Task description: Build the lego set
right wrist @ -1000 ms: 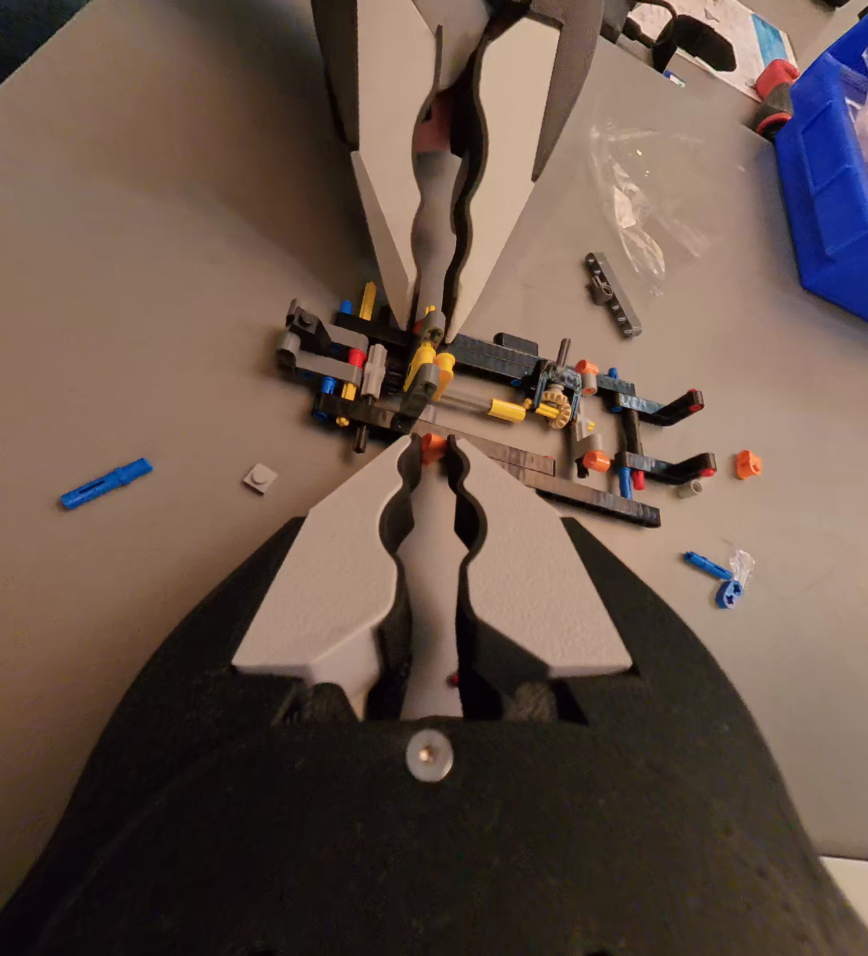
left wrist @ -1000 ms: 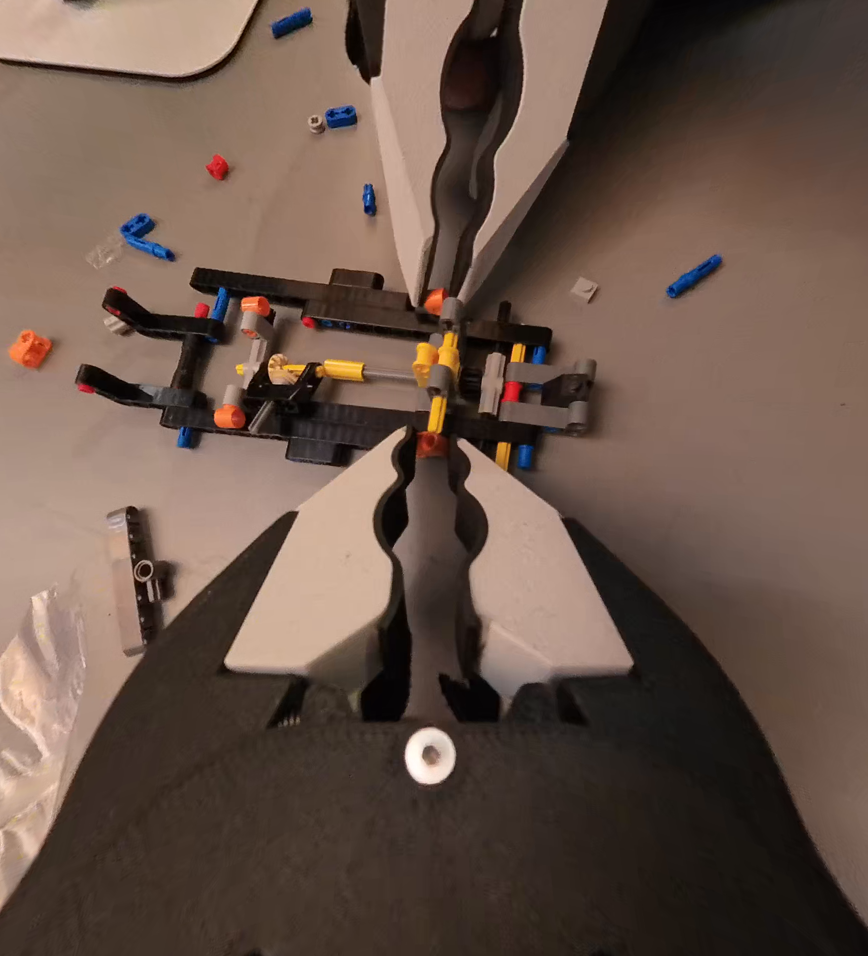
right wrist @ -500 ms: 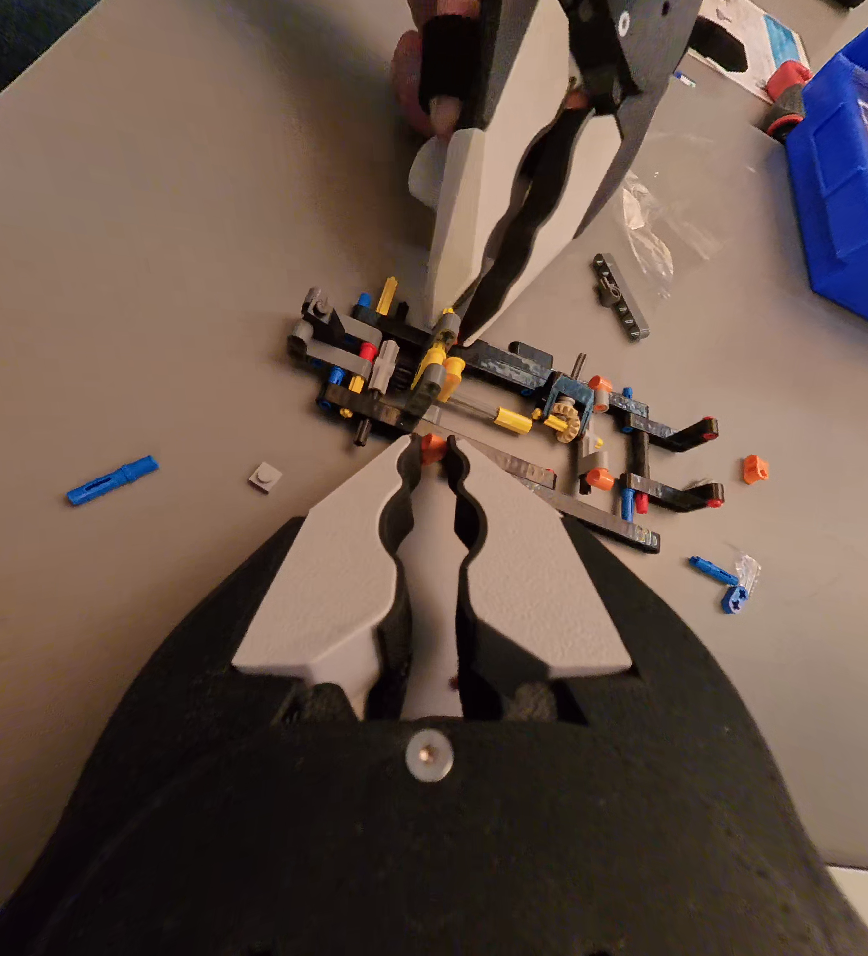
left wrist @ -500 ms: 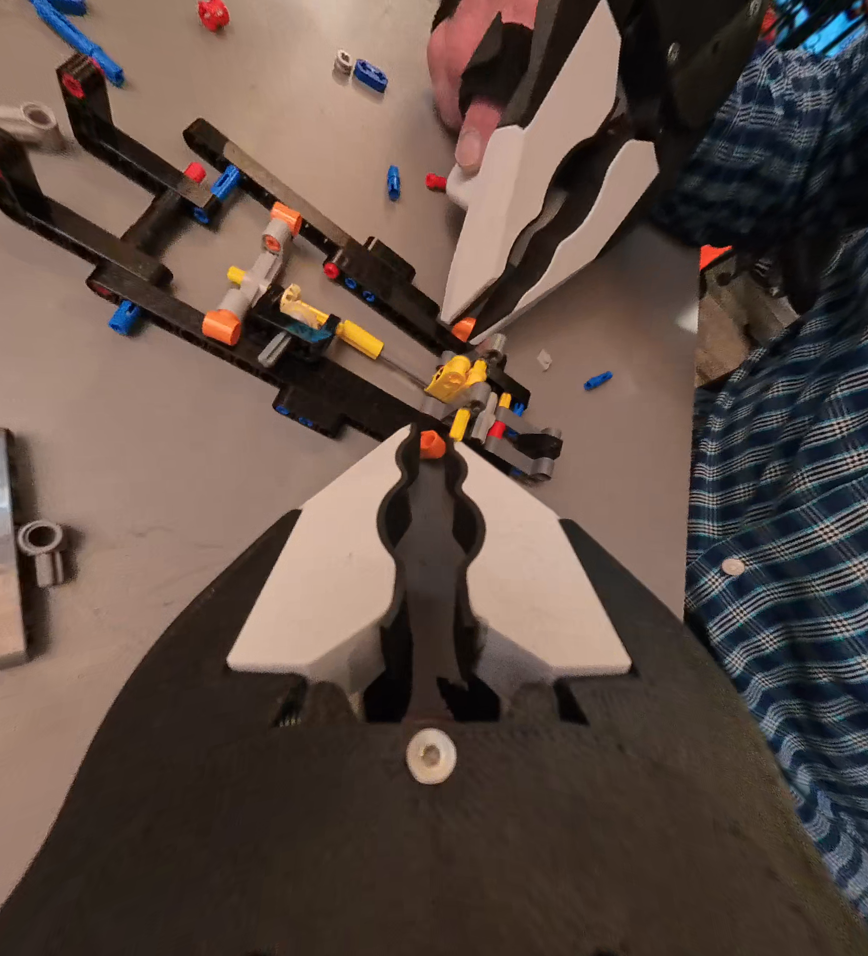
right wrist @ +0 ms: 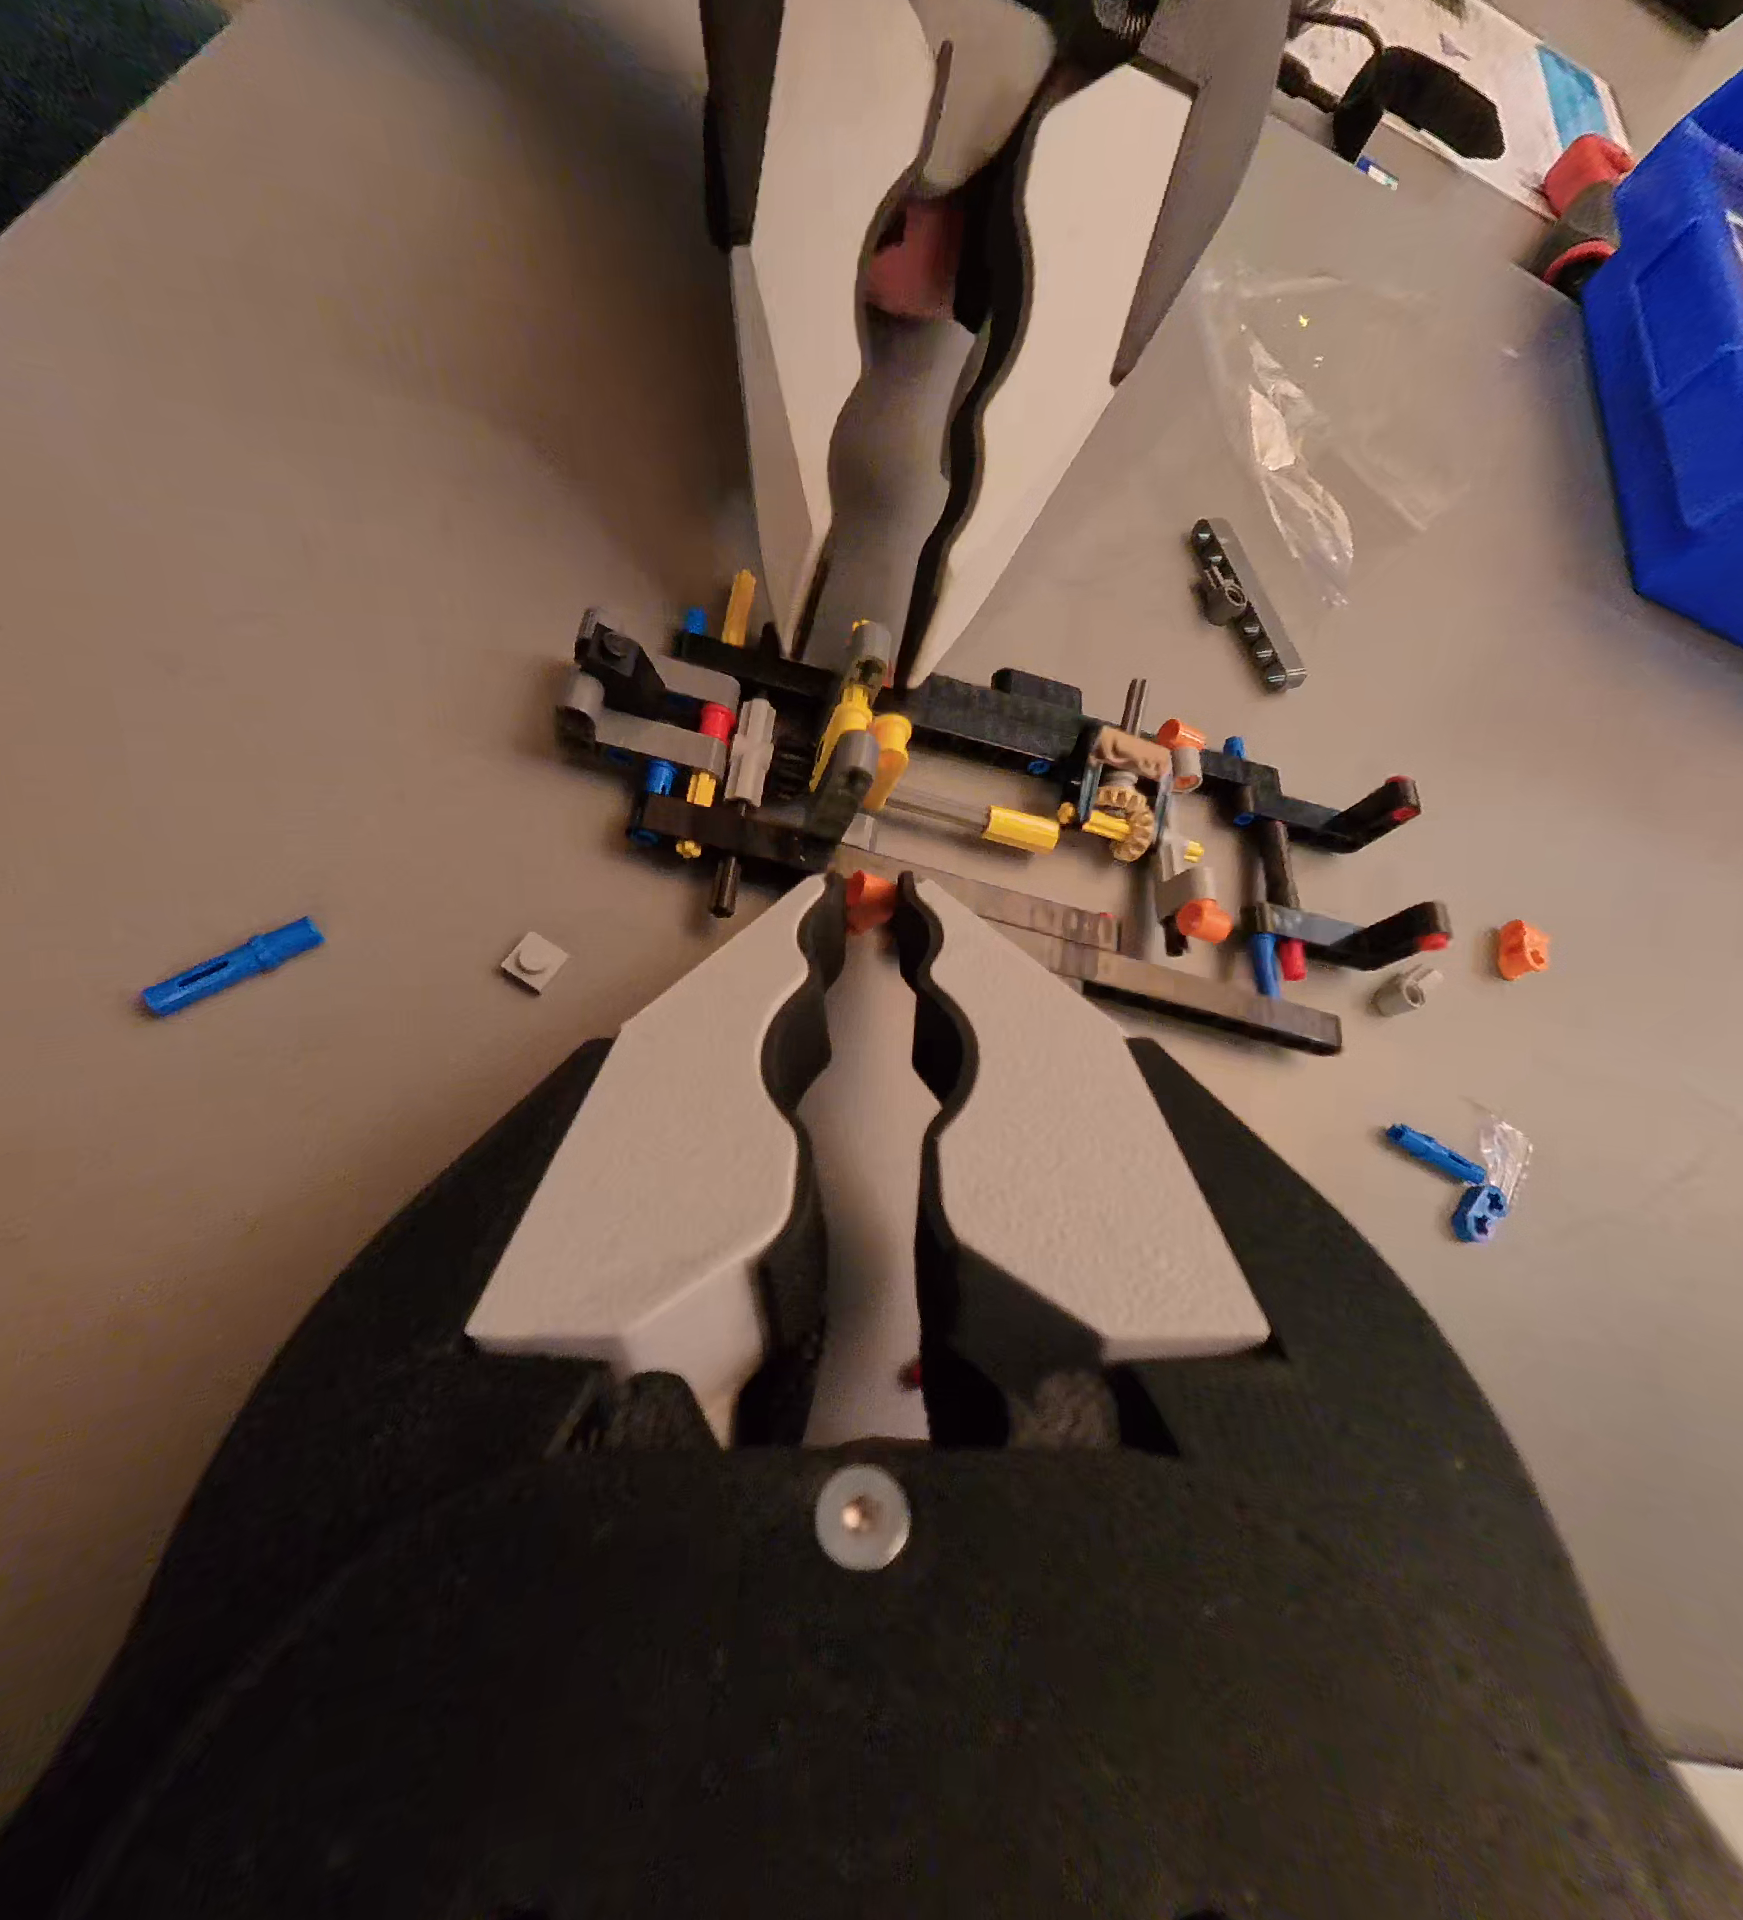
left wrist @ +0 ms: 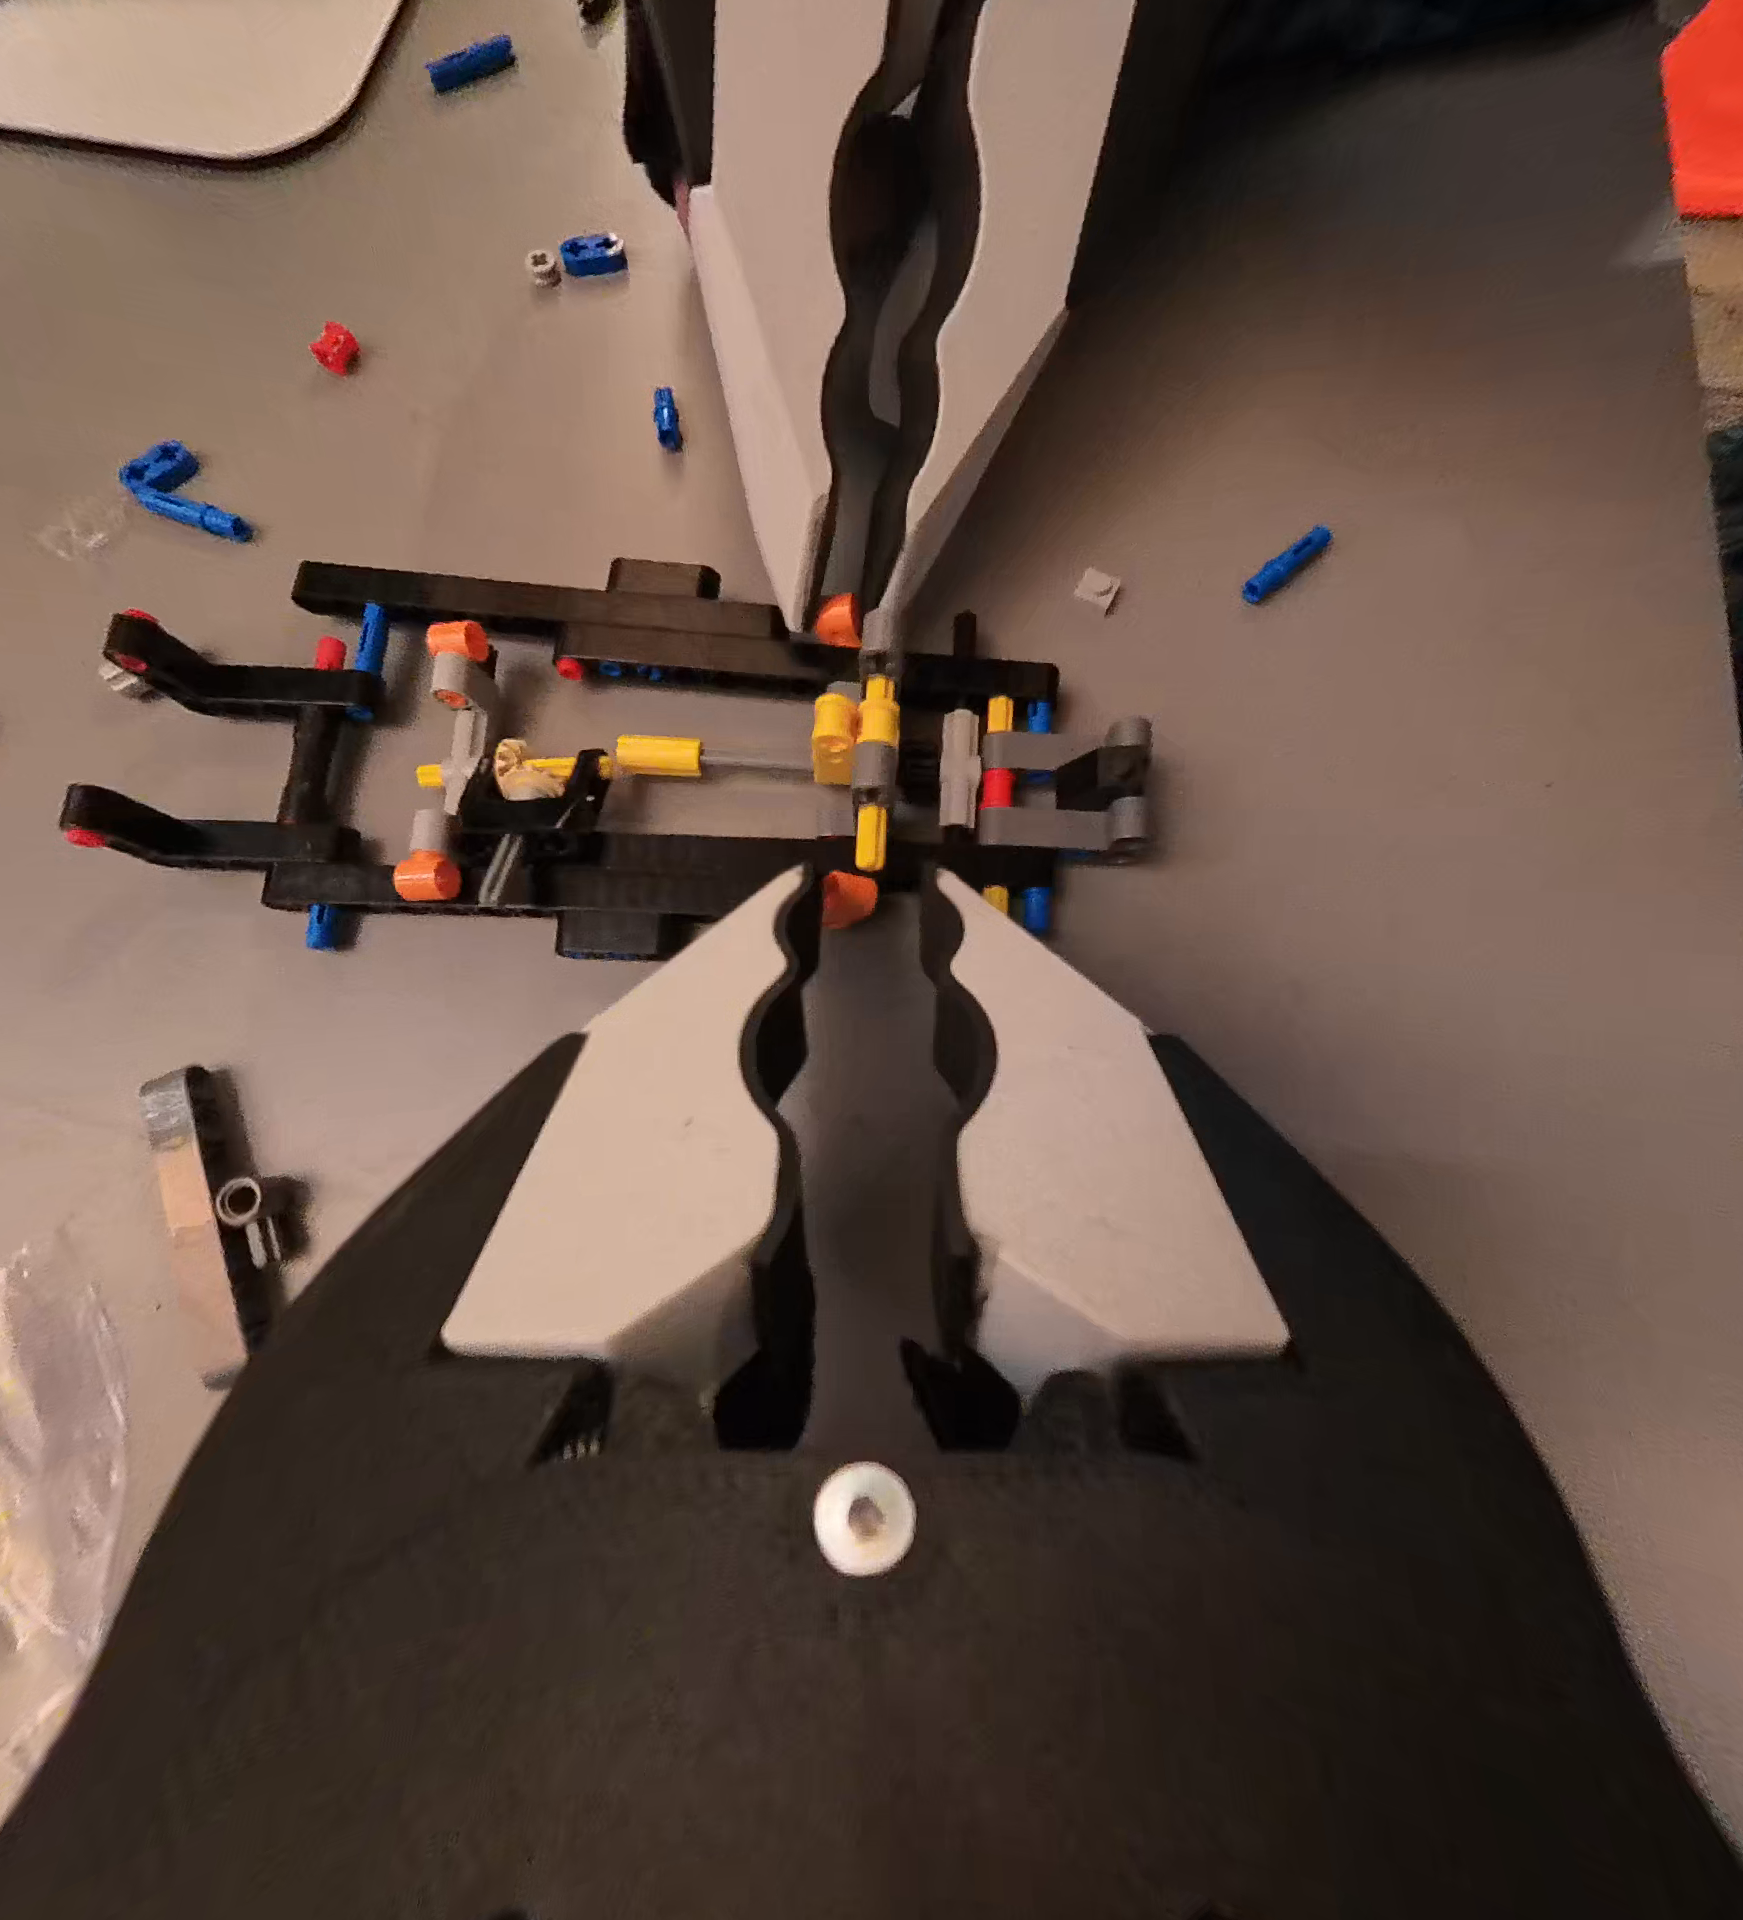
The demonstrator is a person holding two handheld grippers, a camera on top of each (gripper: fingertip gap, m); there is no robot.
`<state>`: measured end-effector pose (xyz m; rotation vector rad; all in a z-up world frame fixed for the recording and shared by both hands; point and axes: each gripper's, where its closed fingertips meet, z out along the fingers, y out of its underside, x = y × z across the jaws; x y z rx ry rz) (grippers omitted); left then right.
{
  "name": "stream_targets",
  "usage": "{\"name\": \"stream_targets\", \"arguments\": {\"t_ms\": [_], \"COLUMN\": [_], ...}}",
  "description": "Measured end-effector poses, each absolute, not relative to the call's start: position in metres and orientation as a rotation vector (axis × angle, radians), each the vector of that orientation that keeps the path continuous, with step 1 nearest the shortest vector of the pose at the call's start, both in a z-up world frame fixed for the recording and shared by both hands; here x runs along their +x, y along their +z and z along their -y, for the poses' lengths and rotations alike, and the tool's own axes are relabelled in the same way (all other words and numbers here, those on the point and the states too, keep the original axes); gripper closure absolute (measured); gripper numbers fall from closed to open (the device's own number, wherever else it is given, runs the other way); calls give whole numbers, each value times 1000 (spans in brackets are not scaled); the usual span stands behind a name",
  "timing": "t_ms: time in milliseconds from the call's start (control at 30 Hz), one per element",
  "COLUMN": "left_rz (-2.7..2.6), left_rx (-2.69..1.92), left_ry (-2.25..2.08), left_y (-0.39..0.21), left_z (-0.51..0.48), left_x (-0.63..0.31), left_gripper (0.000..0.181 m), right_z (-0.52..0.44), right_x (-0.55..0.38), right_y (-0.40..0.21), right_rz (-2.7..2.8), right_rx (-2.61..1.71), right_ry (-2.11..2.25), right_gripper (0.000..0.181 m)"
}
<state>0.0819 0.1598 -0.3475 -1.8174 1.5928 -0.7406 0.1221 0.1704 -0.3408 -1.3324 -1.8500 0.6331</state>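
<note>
The grey bench (left wrist: 1366, 935) carries the lego chassis (left wrist: 576, 769), a long black frame lying crosswise between the two sets of fingers. The left gripper (left wrist: 865, 902) meets its near rail, fingers closed on an orange bush (left wrist: 846, 899). The right gripper (right wrist: 865, 902) faces it from the opposite rail, fingers clamped on another orange bush (right wrist: 867, 891). Left of the left fingers lies a grey beam (left wrist: 197, 1216); right of them, a blue pin (left wrist: 1285, 563).

Grey matte worktop (right wrist: 327, 468) filling both views under warm, dim light, blue plastic bin (right wrist: 1719, 416) at the right view's upper right, pale rounded board (left wrist: 140, 73) at the left view's upper left, dark floor beyond the worktop's edge
</note>
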Motion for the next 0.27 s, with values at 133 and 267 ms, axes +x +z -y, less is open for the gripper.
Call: {"name": "stream_targets", "arguments": {"t_ms": [133, 267], "left_rz": [-1572, -1480], "left_rx": [-1850, -1972], "left_ry": [-774, -902], "left_y": [-348, -347], "left_z": [-164, -167], "left_x": [81, 81], "left_gripper": [174, 174], "right_z": [-170, -171], "right_x": [122, 123], "right_y": [-341, -341], "right_rz": [1852, 1853], "right_rx": [-1331, -1331], "right_ry": [631, 632], "right_gripper": [174, 174]}}
